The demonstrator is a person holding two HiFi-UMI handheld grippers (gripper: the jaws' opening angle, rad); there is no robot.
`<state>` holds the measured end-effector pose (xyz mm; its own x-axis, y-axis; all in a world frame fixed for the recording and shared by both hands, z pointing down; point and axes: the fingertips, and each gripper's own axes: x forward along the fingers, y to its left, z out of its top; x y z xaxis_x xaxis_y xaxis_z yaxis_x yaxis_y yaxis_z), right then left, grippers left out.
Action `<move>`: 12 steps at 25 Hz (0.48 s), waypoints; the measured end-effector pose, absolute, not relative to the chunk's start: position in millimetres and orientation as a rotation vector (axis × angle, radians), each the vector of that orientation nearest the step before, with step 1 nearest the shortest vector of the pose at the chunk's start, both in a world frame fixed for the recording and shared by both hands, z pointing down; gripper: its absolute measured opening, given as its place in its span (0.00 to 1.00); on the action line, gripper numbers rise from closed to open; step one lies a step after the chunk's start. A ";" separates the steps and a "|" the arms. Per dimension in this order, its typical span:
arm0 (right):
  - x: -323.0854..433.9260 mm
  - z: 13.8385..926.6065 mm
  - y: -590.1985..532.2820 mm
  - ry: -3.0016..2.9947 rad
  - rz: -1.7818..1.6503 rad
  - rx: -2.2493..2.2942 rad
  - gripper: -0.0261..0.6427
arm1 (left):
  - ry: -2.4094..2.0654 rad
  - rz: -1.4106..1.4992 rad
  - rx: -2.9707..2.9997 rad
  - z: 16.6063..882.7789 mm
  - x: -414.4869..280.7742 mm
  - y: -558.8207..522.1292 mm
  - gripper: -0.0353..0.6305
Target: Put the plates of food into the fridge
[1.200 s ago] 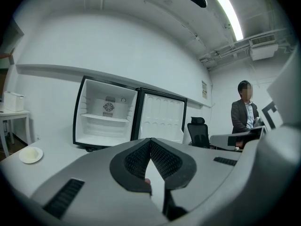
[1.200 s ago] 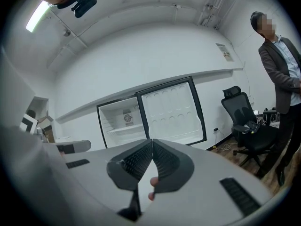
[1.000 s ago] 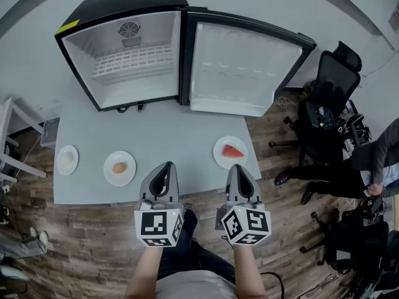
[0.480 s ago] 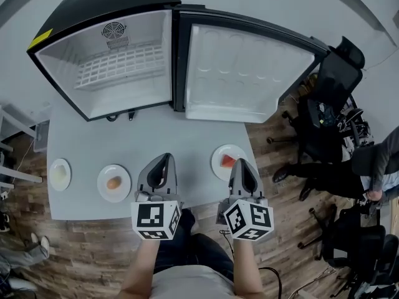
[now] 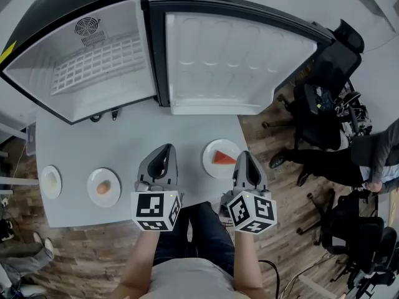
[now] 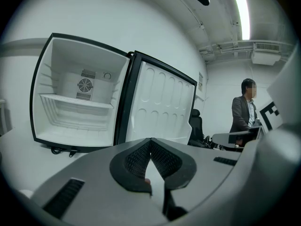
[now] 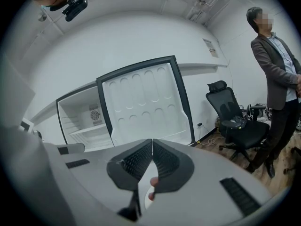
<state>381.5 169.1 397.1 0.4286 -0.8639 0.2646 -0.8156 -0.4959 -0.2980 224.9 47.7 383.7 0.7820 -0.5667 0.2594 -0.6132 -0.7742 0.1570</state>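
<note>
The small fridge [image 5: 93,55] stands open on the grey table [image 5: 131,139], its door [image 5: 237,55] swung to the right and its wire shelf bare. Three white plates lie near the table's front edge: one with pale food [image 5: 50,181] at far left, one with a brown-orange piece [image 5: 103,187], and one with a red slice [image 5: 219,159] at the right. My left gripper [image 5: 167,148] hovers between the middle and right plates, jaws shut and holding nothing. My right gripper [image 5: 244,156] sits just right of the red-slice plate, also shut and holding nothing. Both point toward the fridge [image 6: 80,102] [image 7: 82,117].
A black office chair [image 5: 327,86] stands on the wood floor right of the table. A person in a grey jacket [image 7: 277,74] stands further right, also visible in the left gripper view as a person [image 6: 243,109]. The fridge door overhangs the table's right side.
My head and both grippers have moved forward toward the table and fridge; the fridge looks larger. The right gripper now lies beside the red-slice plate. Plates have not moved.
</note>
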 end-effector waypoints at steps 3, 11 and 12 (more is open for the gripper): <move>397.8 410.0 170.0 1.485 -0.630 -2.557 0.06 | -0.917 0.315 2.702 396.6 236.3 44.9 0.06; 431.1 452.7 170.1 1.493 -0.795 -2.594 0.06 | -0.853 0.487 2.590 446.5 260.9 51.0 0.06; 433.5 462.5 172.6 1.503 -0.837 -2.595 0.06 | -0.836 0.504 2.576 454.5 263.5 53.7 0.06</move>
